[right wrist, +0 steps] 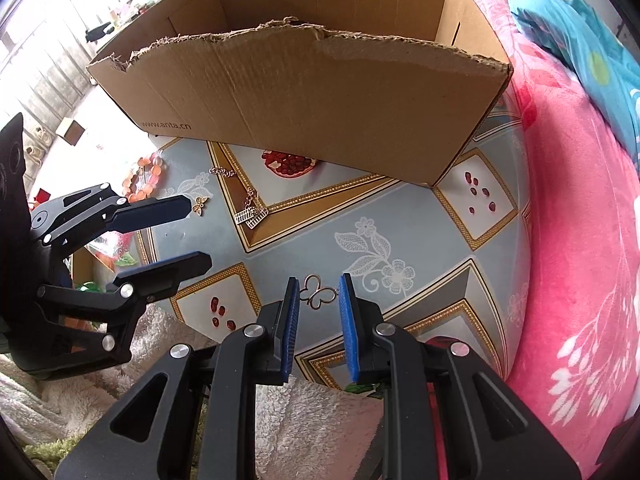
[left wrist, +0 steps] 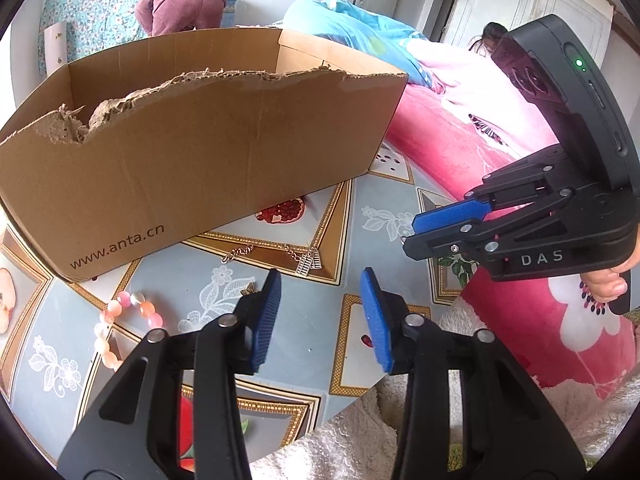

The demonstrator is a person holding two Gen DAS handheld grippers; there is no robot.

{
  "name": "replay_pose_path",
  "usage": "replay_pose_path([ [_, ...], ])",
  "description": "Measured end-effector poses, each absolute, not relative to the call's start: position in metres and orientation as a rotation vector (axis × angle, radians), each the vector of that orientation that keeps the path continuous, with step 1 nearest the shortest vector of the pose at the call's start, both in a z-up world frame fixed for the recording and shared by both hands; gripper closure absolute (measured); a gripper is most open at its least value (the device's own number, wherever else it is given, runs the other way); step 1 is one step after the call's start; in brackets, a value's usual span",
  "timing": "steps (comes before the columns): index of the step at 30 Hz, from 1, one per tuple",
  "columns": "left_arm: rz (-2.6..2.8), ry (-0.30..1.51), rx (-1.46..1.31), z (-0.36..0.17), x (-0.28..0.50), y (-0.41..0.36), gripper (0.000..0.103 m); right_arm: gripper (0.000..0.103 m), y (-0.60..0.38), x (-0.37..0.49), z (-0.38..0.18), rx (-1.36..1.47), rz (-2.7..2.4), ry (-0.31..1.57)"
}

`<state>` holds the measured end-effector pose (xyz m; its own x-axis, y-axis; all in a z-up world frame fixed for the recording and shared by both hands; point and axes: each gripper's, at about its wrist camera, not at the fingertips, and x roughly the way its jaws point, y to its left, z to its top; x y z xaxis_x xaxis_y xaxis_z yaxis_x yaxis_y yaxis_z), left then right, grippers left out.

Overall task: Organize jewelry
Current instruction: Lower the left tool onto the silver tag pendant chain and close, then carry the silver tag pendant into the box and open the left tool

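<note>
While my right tongs (right wrist: 319, 298) pinch the thin gold butterfly-outline pendant (right wrist: 318, 295) in front of the torn brown cardboard box (right wrist: 304, 92), I judge the step best done by lifting it level over the box's ragged front wall. My left tongs (left wrist: 320, 292) stand apart, holding nothing, above the patterned table (left wrist: 316, 208), near the silver chain with rectangular charms (left wrist: 308, 264) before the box.

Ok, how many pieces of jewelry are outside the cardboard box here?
4: a bead bracelet at the table edge, a small gold butterfly charm beside it, a silver chain near the box, and a butterfly-outline piece clamped in the right gripper. The box's inside is hidden.
</note>
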<state>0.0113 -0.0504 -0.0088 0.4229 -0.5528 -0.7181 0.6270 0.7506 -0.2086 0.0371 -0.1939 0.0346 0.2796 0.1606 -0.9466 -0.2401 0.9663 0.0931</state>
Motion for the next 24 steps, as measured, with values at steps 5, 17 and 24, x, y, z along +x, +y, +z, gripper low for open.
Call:
replay_pose_path([
  [5,-0.727,0.869,0.167,-0.012,0.023,-0.067,0.085,0.083,-0.204,0.037,0.031,-0.039,0.292,1.238],
  [17,-0.692,0.936,0.275,-0.025,0.042,-0.085,0.095,0.083,-0.225,0.031,0.027,0.028,0.327,1.206],
  [24,-0.714,0.946,0.261,-0.025,0.045,-0.081,0.099,0.083,-0.229,0.03,0.027,0.037,0.336,1.194],
])
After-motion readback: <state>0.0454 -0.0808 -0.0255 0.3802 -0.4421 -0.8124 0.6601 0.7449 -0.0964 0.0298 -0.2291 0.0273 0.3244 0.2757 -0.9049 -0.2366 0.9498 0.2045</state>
